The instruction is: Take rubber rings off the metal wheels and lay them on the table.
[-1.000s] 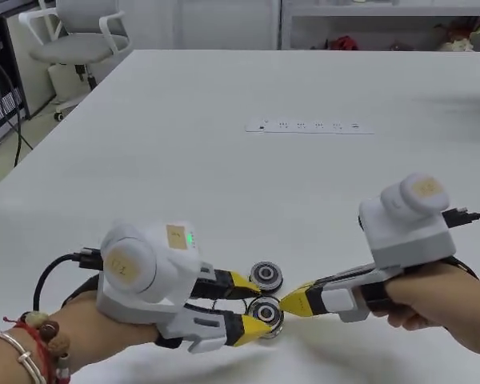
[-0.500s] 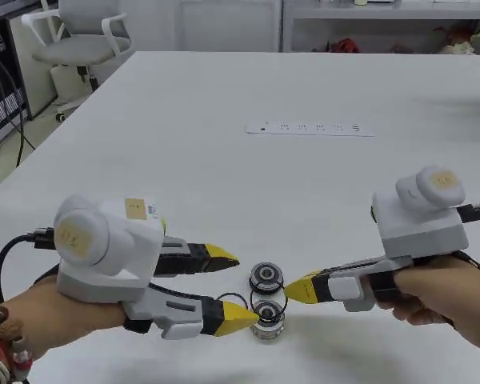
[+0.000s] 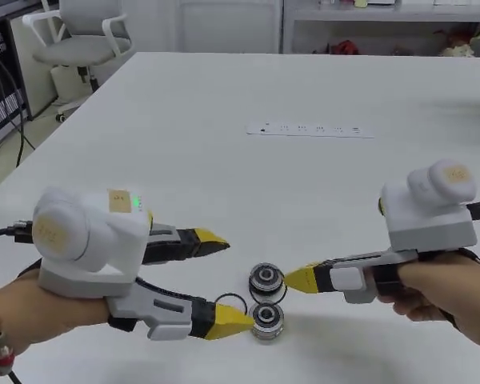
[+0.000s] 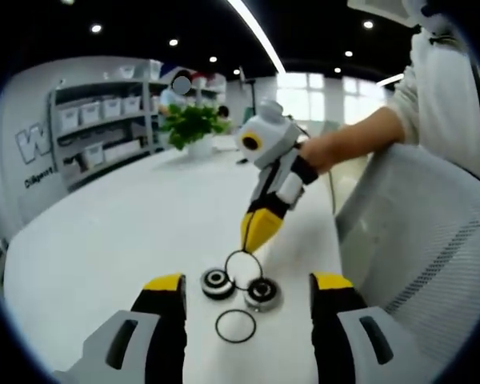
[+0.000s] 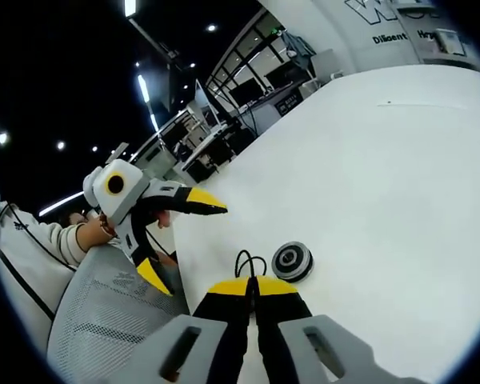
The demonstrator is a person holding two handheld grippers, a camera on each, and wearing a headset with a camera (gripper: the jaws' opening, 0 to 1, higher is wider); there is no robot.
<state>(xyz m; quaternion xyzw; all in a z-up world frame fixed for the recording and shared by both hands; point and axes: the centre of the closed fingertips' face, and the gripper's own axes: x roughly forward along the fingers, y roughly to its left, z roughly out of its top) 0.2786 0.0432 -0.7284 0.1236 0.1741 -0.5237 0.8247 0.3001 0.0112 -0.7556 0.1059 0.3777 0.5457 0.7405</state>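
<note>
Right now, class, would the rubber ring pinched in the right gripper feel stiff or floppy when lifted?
Probably floppy: the rubber ring is a thin cord looping from the shut right gripper. Likely very light. Unlikely to roll: another ring lies flat on the table.

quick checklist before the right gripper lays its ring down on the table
1. Right gripper shut on the held ring: ok
2. Held ring free of the wheels: cannot tell
3. Left gripper open, not touching the held ring: ok
4. Loose ring lying flat, off the wheels: ok
5. Bare table nearby to lay it on: ok
</note>
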